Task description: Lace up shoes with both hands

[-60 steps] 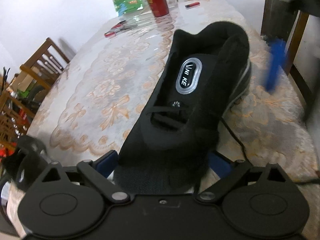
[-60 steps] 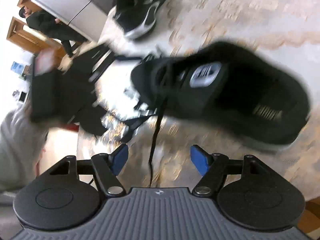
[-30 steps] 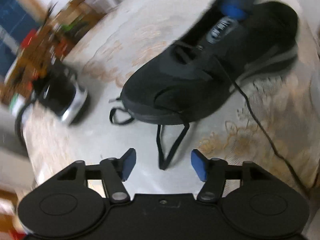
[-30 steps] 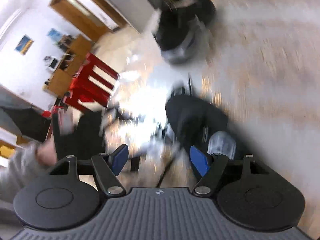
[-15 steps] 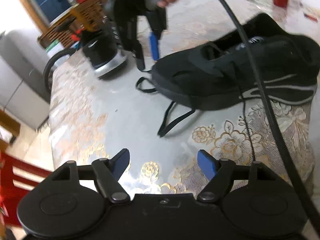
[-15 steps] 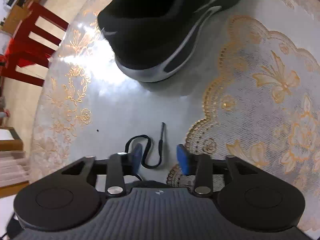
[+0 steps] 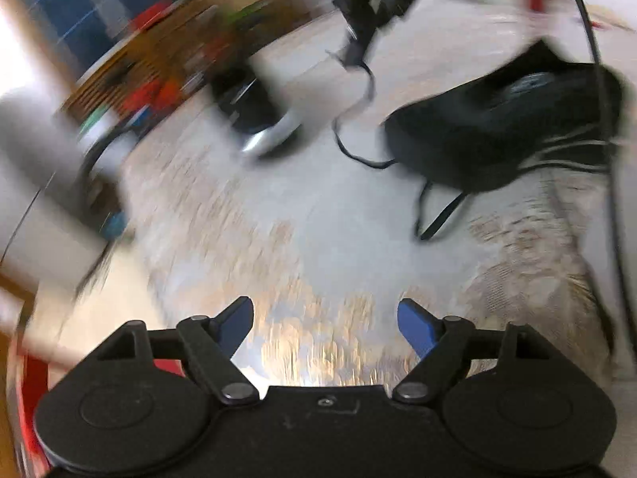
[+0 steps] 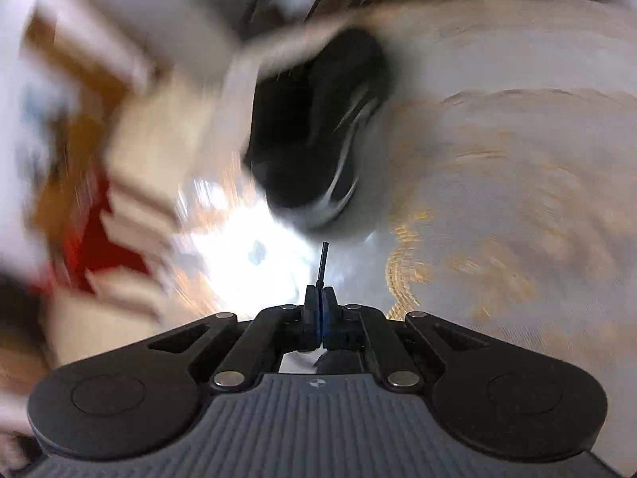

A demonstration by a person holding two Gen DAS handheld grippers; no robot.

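Observation:
A black sneaker lies on its side at the right in the left wrist view, with loose black laces trailing from its toe. My right gripper hangs above the table there, shut on a lace end that runs down to the shoe. In the right wrist view my right gripper is shut on the lace tip, which sticks out ahead of the pads. My left gripper is open and empty, low over the table, well short of the shoe.
A second black sneaker with a silver sole sits further back on the lace-patterned tablecloth. A black cable hangs down the right side. A red chair stands beyond the table edge. Both views are motion-blurred.
My right gripper closed on the lace tip and lifted it off the table. My left gripper swung left and pulled back from the shoe, staying open.

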